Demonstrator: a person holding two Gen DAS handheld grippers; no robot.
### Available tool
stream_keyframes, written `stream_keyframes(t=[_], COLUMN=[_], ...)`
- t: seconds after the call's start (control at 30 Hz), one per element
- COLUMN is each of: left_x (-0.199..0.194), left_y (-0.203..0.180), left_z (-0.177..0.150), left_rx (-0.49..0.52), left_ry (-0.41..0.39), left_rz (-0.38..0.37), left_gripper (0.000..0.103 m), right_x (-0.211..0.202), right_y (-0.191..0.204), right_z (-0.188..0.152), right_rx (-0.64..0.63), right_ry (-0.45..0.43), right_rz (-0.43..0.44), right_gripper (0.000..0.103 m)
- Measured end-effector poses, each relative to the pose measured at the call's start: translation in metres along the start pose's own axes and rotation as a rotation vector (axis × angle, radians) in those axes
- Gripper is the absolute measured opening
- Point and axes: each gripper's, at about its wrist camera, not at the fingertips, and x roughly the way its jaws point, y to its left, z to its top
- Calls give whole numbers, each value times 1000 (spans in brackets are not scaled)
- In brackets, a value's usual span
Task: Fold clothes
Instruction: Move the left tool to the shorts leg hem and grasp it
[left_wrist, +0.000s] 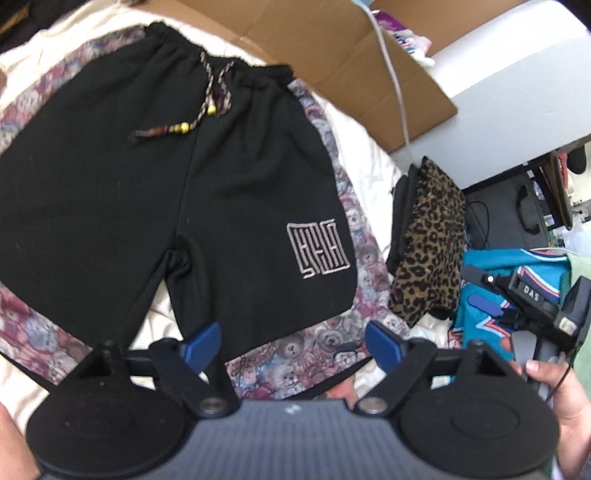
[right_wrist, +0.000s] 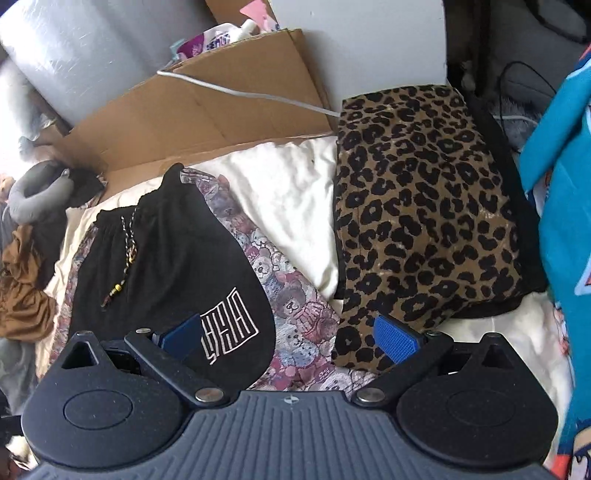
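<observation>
Nearest to us in the left wrist view, the left tool (left_wrist: 293, 345) hangs with its 2 blue pads (left_wrist: 202, 345) spread wide apart and nothing between them, just above the lower hem of the black shorts (left_wrist: 147, 184). A hand (left_wrist: 561, 402) shows at the right edge of that view, gripping the right tool (left_wrist: 491, 295) beside it. In the right wrist view the right tool (right_wrist: 290, 338) also has its blue pads (right_wrist: 396, 338) wide apart and empty, poised over the right leg of the shorts (right_wrist: 166, 266) and the near edge of a folded leopard-print garment (right_wrist: 424, 206).

Under everything we see a bed covered with a cream sheet (right_wrist: 291, 192), rumpled in soft folds. The shorts lie flat and face up on it, waistband away from us, legs toward us. They are black with floral teddy-bear side panels (left_wrist: 347, 206), a braided drawstring (left_wrist: 210, 107) carrying yellow beads, and a pale angular logo (left_wrist: 317, 253) stitched on 1 leg. The leopard garment sits just right of the shorts, and a teal garment (right_wrist: 565, 184) lies beyond it at the far right.

Farther back, flattened cardboard (right_wrist: 207, 114) leans at the head of the bed with a white cable (right_wrist: 243, 90) trailing across it, and a grey wall rises behind. At far left we see a grey neck pillow (right_wrist: 31, 197) and a brown cloth (right_wrist: 26, 295).
</observation>
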Motion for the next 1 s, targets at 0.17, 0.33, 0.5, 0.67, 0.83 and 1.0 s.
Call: stream_keyframes(t=[0.17,0.33,0.5,0.67,0.83,1.0], left_x=[21,41,61,78,97,99], left_y=[9,22,40,49,58,75], left_z=[-7,-16,-37,-57,-74,-86], left_rx=[5,-12,-66,-79,-100,-208], left_ry=[20,53,114,181,231,139], left_rz=[-16,-46,-41,-34,-6,-101], left_gripper=[79,75,72,72,73,68], right_x=[15,34,46,60,62,64], right_y=[-5,-32,-65,-83,-96,-109], right_z=[-20,-52,-83,-101,-109,-118], right_rx=[-60,-41,47,111,175,172], right_ry=[-23,-25,-64,-77,-120,-88], right_rz=[22,2,2,-9,43,32], right_gripper=[101,83,83,80,76,69])
